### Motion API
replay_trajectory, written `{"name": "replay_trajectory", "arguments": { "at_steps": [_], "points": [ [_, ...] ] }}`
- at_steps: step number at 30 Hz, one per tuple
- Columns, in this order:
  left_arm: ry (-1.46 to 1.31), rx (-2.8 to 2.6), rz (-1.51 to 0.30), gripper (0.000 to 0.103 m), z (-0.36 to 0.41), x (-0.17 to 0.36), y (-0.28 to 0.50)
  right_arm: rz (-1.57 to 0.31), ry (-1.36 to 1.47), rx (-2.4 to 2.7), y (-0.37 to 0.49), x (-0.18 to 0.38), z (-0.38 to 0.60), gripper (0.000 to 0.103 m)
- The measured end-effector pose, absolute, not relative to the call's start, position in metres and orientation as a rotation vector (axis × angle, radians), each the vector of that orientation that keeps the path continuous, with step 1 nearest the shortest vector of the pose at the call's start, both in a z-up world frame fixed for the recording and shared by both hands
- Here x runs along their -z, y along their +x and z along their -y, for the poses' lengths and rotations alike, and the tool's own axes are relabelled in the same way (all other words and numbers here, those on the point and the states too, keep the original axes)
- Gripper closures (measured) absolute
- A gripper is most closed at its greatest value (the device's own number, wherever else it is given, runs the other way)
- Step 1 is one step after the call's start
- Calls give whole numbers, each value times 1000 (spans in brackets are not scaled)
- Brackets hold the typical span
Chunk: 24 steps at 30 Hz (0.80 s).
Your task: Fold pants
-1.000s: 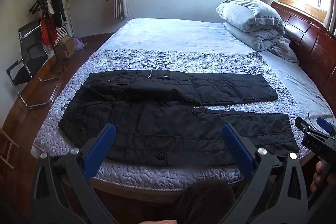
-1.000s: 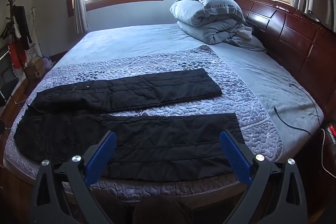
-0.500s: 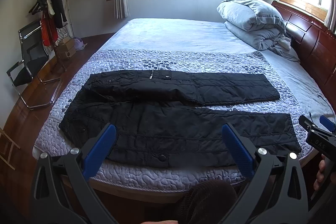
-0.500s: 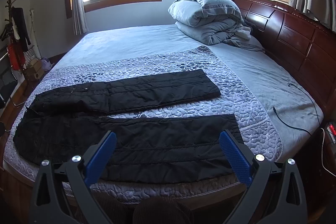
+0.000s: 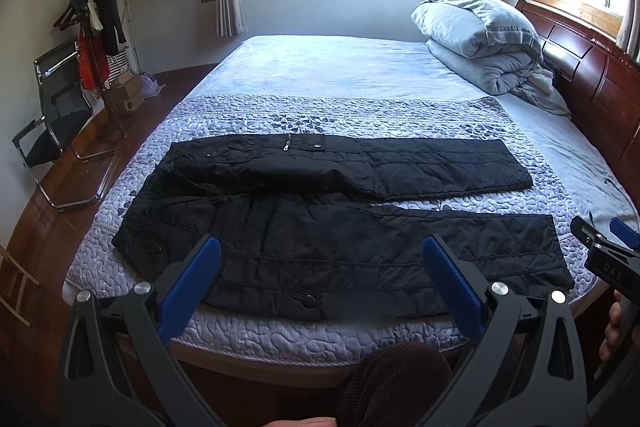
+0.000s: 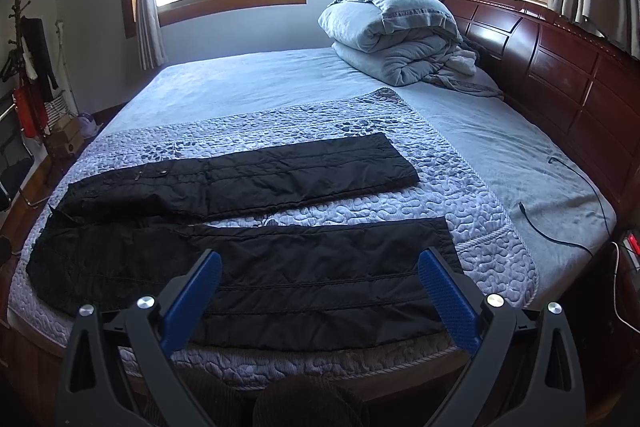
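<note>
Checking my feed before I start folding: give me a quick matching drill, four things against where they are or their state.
Things:
1. pants
2. duvet
3. chair
4. left gripper

Places or states:
A. folded by the headboard
B. open, empty
C. spread flat on the quilt
D. on the floor left of the bed

Pairs: 1-C, 2-A, 3-D, 4-B

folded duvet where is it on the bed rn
In both wrist views the folded duvet sits at the far right corner of the bed, against the wooden headboard, well beyond the black pants.
</note>
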<state>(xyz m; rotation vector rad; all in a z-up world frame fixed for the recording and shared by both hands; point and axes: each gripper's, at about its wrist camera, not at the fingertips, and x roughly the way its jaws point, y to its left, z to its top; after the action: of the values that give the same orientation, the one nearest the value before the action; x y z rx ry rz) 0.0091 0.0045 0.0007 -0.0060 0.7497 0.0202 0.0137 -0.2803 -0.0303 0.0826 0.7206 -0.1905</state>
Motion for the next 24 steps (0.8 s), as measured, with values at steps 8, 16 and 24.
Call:
{"name": "replay_trajectory", "arguments": {
  "at_steps": [8,16,24],
  "points": [
    [-7,-20,-751,2,-5,0,9,-722,87,190,14,30,282,3],
    [-12,-20,-752,2,-4,1,10,-723,86,191,14,30,283,4],
    [-9,-19,-755,2,-4,4,13,-725,86,192,13,31,283,4]
  ]
}}
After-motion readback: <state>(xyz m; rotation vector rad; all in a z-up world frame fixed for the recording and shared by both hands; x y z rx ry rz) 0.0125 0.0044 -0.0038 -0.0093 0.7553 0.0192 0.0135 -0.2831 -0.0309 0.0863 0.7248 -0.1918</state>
